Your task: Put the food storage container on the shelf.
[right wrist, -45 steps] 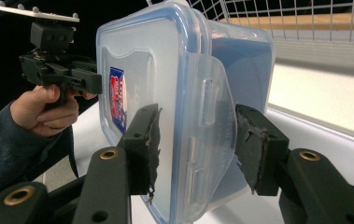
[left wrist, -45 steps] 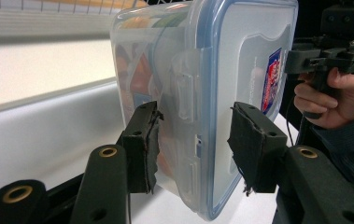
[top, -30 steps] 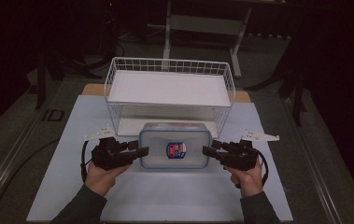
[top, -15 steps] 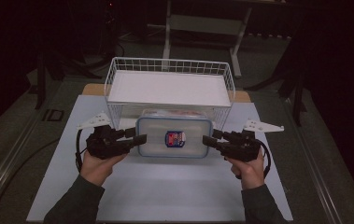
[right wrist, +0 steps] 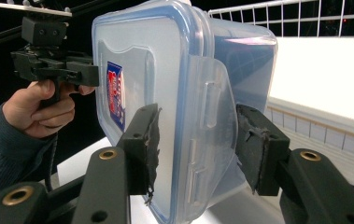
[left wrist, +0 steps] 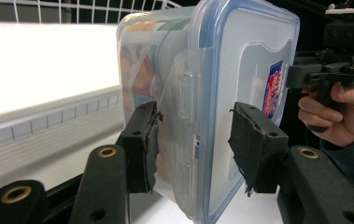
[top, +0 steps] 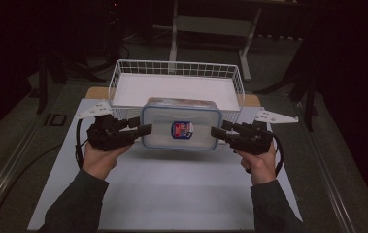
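Lidded plastic food container (top: 181,127) hangs level above the white mat (top: 172,189), because I pinch one end clasp in my left gripper (top: 145,129) and the other in my right gripper (top: 216,132). Holding both ends keeps it flat for the wire basket (top: 176,73) just behind.

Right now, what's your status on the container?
Left gripper and right gripper shut on the container's end latches. Container held off the mat, near the wire basket. Basket rim between container and basket floor.

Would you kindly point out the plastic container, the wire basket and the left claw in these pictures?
plastic container (top: 181,124): high view, on its clear lid beside the label.
wire basket (top: 176,64): high view, on its far rim.
left claw (left wrist: 193,140): left gripper view, midway between its fingertips, at the container's side latch.
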`<state>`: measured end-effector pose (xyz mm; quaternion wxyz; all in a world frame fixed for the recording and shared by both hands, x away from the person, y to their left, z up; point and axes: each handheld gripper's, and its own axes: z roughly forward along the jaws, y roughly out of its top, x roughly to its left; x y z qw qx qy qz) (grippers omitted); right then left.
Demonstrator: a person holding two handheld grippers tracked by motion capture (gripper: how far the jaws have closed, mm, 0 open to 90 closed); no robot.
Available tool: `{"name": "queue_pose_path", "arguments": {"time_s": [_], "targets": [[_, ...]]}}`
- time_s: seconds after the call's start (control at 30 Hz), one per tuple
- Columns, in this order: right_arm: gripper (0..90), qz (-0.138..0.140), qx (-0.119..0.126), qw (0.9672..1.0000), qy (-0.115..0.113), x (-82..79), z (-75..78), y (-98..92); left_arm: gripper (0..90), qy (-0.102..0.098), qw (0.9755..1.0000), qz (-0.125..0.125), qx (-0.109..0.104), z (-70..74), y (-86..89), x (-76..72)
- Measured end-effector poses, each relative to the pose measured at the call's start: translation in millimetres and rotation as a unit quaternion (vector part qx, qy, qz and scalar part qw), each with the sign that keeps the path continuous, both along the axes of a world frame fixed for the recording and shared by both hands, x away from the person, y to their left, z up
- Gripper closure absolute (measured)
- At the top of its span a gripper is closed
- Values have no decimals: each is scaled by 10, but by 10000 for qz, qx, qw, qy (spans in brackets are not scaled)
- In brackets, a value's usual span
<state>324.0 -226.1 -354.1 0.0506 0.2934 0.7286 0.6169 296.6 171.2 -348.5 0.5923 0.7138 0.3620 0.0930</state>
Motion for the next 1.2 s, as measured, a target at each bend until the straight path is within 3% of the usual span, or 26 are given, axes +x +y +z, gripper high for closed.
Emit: {"name": "queue_pose_path", "arguments": {"time_s": [0.3, 0.73, 1.2], "targets": [[514, 14, -15, 9998, -196, 126, 193, 39, 524, -223, 9997, 48, 51, 185, 28, 98], [509, -26, -89, 9994, -325, 299, 401, 96, 523, -316, 9994, 102, -63, 315, 64, 263], [503, -124, 32, 9995, -303, 520, 488, 109, 519, -405, 9990, 192, -52, 469, 53, 495]]}}
